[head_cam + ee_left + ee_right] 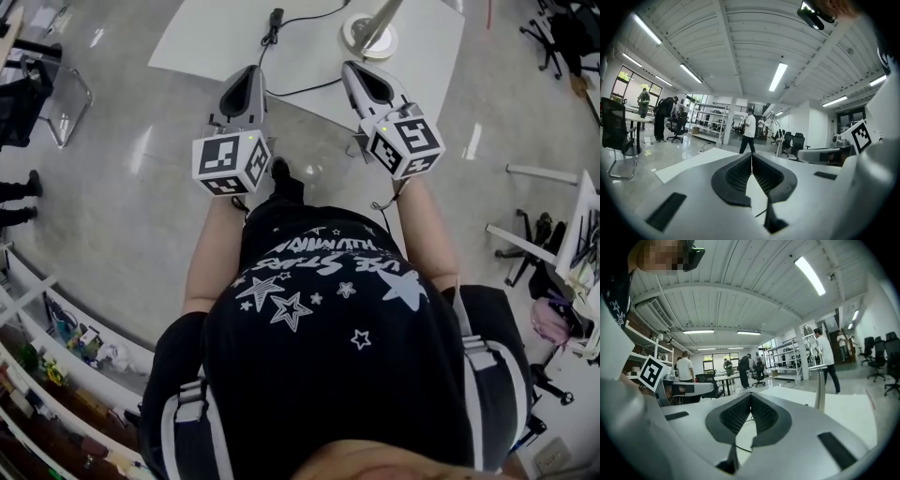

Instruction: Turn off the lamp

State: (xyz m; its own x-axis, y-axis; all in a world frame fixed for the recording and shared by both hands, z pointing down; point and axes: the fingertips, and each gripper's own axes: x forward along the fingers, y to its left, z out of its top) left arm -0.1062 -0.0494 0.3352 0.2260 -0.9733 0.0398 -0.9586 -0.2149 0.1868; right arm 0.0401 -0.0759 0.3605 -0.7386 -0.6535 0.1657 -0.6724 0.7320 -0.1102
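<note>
Left gripper (pixel 251 75) and right gripper (pixel 356 70) both closed, empty. Lamp (pixel 367 36) far right: stiff, steady base; likely press the black cord switch (pixel 276 16).

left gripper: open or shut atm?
Shut. In its own view the left gripper has its ribbed pads meeting along one line, with nothing between them.

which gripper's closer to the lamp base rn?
Right. The right gripper sits just short of the lamp base, pointing at it over the table edge. The left gripper is farther off to the base's left, nearer the black cable.
</note>
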